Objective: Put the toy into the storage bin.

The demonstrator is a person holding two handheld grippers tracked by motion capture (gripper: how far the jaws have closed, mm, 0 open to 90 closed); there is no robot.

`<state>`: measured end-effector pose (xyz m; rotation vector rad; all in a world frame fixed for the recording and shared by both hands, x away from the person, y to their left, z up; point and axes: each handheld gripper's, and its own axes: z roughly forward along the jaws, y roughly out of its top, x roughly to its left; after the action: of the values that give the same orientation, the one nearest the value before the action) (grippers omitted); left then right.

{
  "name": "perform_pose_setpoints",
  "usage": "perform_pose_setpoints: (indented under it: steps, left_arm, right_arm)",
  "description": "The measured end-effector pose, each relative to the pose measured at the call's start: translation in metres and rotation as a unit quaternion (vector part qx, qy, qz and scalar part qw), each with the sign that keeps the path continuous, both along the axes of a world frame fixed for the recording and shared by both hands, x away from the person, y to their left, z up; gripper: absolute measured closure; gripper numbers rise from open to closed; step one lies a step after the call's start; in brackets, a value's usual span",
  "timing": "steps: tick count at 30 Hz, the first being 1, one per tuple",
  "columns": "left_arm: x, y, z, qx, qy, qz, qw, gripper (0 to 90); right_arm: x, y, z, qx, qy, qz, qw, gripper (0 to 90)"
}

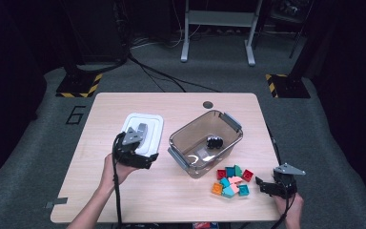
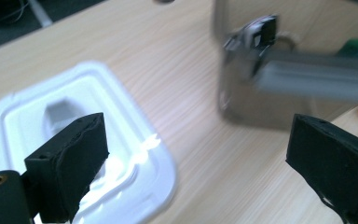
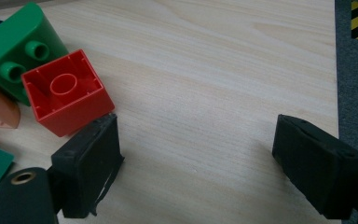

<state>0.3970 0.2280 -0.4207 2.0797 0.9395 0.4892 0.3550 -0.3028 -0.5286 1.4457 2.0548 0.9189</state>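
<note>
A: Where are our fingers?
B: Our left gripper (image 1: 140,151) hangs over the white lid (image 1: 150,125), fingers (image 2: 70,158) spread wide, nothing between them.
A: And the right gripper (image 1: 267,187)?
B: Open too, empty, low over the bench (image 1: 124,195) just beside the bricks (image 1: 232,182), near the red one (image 3: 67,91). The tub (image 1: 205,143) stands between lid and bricks.

each hand carries a black claw: the left claw (image 1: 145,159) and the right claw (image 1: 262,186) both wear a grey three-cornered plate on top. a black cable trails from each. the jaws are blocky black pads; a brass-ringed hole sits beside one. forearms are bare, no sleeves.
</note>
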Motion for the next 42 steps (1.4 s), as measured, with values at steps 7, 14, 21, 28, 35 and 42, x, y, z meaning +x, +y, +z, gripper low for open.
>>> perform_pose_setpoints:
  steps: [7,14,21,28,35,42]
  left_arm:
    - [-0.011,0.051,-0.045,-0.021,0.032,0.08,0.9961,0.0]
    - [-0.022,0.108,-0.076,-0.019,0.046,0.146,0.9881,0.0]
    - [-0.025,0.146,-0.104,-0.012,0.065,0.172,0.9829,0.0]
    - [-0.023,0.145,-0.112,0.013,0.049,0.17,0.984,0.0]
    - [-0.021,0.143,-0.113,0.009,0.047,0.188,0.9811,0.0]
    - [-0.012,0.14,-0.112,0.012,0.047,0.166,0.9849,0.0]
  right_arm:
    - [0.0,0.0,0.0,-0.001,0.0,0.003,1.0,14.6]
    - [0.0,0.0,0.0,0.0,0.001,0.001,1.0,14.4]
    - [0.0,0.001,0.0,0.0,0.003,0.002,1.0,13.7]
    - [-0.001,0.002,0.0,0.002,0.001,0.003,1.0,13.8]
    - [-0.001,0.003,0.0,-0.004,0.0,0.022,0.9997,13.3]
    - [-0.001,0.005,0.0,-0.002,0.005,0.023,0.9997,13.4]
